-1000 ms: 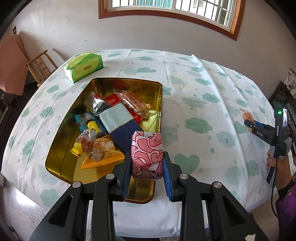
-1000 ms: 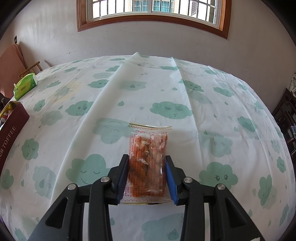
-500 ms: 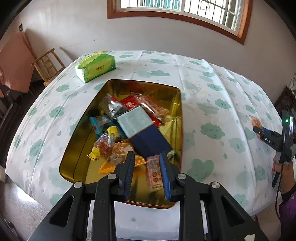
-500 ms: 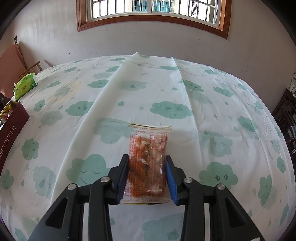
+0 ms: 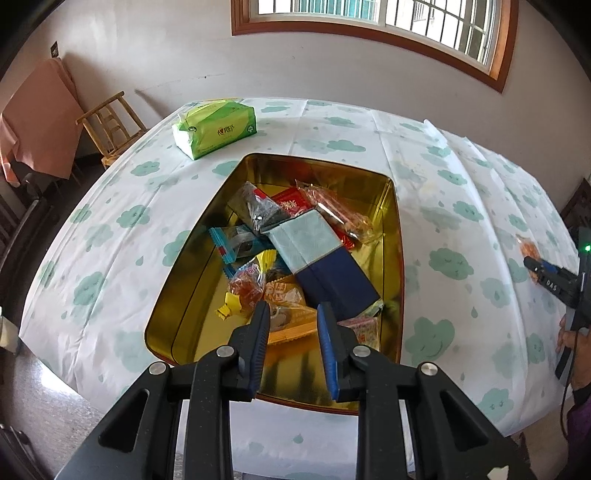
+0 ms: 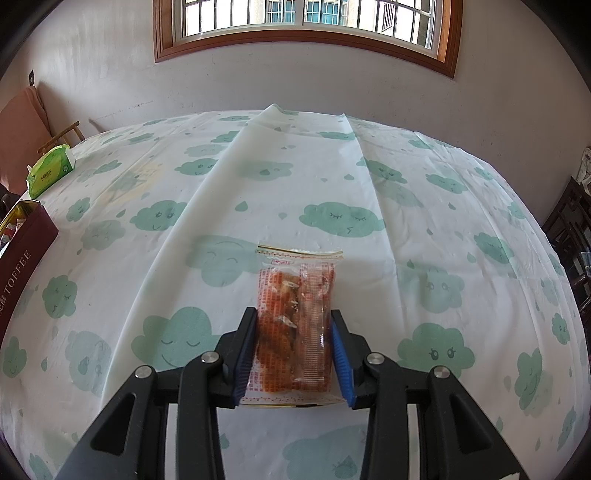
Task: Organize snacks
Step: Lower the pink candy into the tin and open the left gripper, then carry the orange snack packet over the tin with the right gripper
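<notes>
Left gripper (image 5: 291, 334): jaws apart, holding nothing, above gold tin (image 5: 393, 221).
Right gripper (image 6: 294, 349): clamped on orange snack packet (image 6: 295, 321), over tablecloth (image 6: 388, 192).

The left wrist camera sits just behind the left tongs (image 5: 291, 345) and looks forward and steeply down along them, close above the near end of the gold tin (image 5: 393, 236) on the cloud-print worktop (image 5: 110, 236), with the wall and window (image 5: 373, 22) beyond. The right wrist camera sits behind the right tongs (image 6: 293, 349), lower and flatter, near the worktop (image 6: 424, 229), facing the same wall and window (image 6: 306, 18). Both views share the green tissue pack (image 5: 216, 127) (image 6: 50, 170) and the tin, whose maroon side (image 6: 22, 258) shows at the right view's left edge. The right tongs (image 5: 532, 263) appear at the left view's right edge.
</notes>
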Demonstrator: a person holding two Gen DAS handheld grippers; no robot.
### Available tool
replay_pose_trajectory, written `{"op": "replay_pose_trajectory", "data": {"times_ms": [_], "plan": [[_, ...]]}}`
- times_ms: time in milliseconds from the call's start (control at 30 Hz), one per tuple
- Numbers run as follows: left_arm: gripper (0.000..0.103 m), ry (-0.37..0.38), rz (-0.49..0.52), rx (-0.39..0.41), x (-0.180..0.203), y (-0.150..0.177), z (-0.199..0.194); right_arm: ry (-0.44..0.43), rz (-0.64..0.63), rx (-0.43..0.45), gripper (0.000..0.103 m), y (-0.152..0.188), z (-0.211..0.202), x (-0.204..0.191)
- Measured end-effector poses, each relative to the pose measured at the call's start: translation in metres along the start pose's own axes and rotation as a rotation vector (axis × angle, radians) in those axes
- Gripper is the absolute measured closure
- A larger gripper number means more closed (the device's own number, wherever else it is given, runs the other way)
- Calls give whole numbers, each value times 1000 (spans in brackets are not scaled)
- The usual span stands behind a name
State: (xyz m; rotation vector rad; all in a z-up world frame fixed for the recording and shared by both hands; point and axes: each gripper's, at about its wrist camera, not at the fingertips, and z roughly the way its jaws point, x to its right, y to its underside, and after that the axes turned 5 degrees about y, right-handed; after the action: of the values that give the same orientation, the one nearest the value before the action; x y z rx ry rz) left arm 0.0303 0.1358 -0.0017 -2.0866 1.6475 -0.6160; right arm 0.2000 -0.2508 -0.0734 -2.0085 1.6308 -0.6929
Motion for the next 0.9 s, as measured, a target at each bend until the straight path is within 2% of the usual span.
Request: {"op": "replay_pose_trajectory", "data": {"times_ms": [267,467,733,900], "plan": [[80,-29,28,20,2,1,-4,-26,34,-13,66,5,-6,0],[78,-37,24,28,-3,3,-6,-86,26,-28,66,10,-17,-21],[78,-45,12,18,-14,7,-3,-181,20,0,66,5,-44,-65],[77,-51,4,16,-21,9,-2,-234,-36,37,66,-7,-68,-103]]}}
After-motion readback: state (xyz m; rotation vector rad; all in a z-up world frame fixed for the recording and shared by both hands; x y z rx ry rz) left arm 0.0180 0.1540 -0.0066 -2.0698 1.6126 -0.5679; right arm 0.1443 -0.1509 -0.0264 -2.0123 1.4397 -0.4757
